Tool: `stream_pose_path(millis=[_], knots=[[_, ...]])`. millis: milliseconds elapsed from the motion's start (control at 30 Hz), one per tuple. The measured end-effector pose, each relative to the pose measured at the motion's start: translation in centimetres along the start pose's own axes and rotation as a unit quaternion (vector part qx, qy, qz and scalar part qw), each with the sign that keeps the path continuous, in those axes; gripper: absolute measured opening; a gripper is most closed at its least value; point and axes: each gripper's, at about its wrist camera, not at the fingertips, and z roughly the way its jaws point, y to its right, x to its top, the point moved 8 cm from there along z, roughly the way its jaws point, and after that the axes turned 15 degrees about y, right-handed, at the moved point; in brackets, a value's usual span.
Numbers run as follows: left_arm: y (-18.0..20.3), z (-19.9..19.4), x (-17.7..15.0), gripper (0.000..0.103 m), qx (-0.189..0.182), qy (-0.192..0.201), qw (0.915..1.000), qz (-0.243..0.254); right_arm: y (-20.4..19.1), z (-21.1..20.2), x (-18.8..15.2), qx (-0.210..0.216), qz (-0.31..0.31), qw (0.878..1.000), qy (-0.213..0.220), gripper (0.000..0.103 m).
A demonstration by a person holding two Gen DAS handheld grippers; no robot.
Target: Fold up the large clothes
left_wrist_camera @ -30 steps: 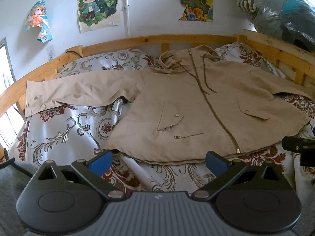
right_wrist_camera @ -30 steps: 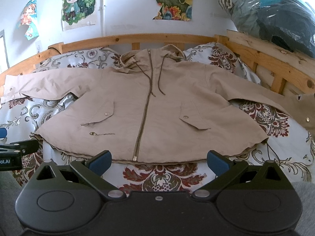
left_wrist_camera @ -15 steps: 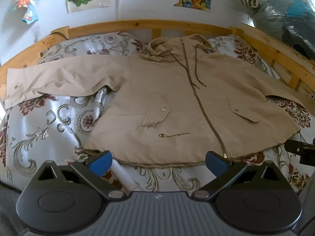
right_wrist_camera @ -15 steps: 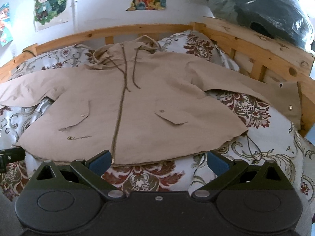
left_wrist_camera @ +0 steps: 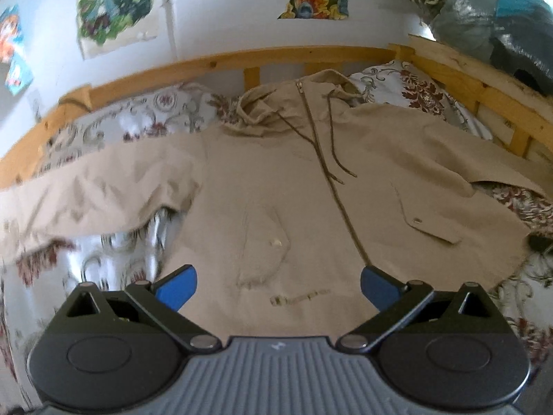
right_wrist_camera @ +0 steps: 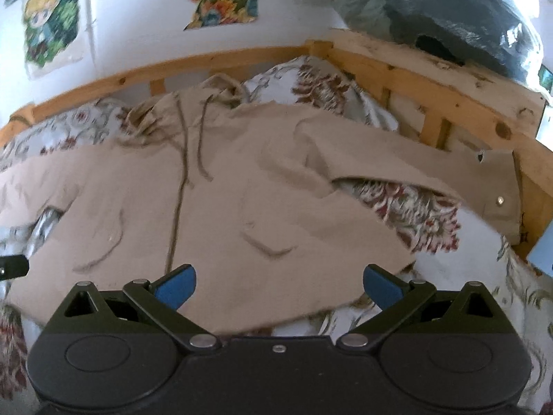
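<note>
The blue fingertips (left_wrist_camera: 176,287) of the left gripper (left_wrist_camera: 278,288) are wide apart and hold nothing. They hang over the bottom part of the big tan zip-up jacket with a hood (left_wrist_camera: 311,200). The blue fingertips (right_wrist_camera: 174,285) of the right gripper (right_wrist_camera: 279,287) are wide apart too, and empty, above the bottom edge of the same jacket (right_wrist_camera: 214,207).

The jacket lies flat on its back, zip side up. Its hood points away to the far end of the bed and its bottom edge is close to the grippers. The sleeves reach out to the left and the right, so it is longest from side to side.

It lies on a white bed cover with red flowers and grey swirls (right_wrist_camera: 466,242). A wooden bed rail (left_wrist_camera: 214,64) goes around the bed. Cartoon posters (left_wrist_camera: 114,3) hang on the white wall.
</note>
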Motion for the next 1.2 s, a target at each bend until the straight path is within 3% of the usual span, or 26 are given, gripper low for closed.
stream_pose_path(millis=[133,300,433,500,600,767,933,1200], knots=[[-0.1,2.3,0.9,0.102,-0.006,-0.001,1.0,-0.002,4.6,1.3,2.4,-0.017,0.055,0.998,0.014,0.102],[-0.6,4.2,-1.1,0.102,-0.048,-0.008,0.9954,-0.082,12.7,3.2,3.6,-0.069,0.099,0.993,0.012,0.102],[-1.3,5.7,-2.9,0.102,-0.054,-0.033,0.9936,-0.093,18.6,4.6,4.2,-0.14,0.049,0.988,0.044,0.097],[-1.4,6.1,-3.2,0.102,-0.054,-0.033,0.994,-0.09,20.5,5.4,4.4,-0.157,0.003,0.986,0.062,0.086],[-1.4,6.6,-3.3,0.102,-0.051,-0.025,0.9951,-0.081,23.1,6.8,4.3,-0.203,-0.076,0.973,0.079,0.075],[-1.7,6.9,-4.0,0.102,-0.038,-0.034,0.9944,-0.093,25.8,9.4,4.2,-0.238,-0.136,0.958,0.088,0.048],[-1.7,7.3,-4.8,0.102,-0.05,-0.054,0.9915,-0.107,25.8,11.3,4.4,-0.255,-0.177,0.946,0.089,0.045],[-1.8,7.0,-4.4,0.102,-0.056,-0.047,0.9912,-0.11,26.3,13.7,4.8,-0.281,-0.222,0.931,0.063,0.039]])
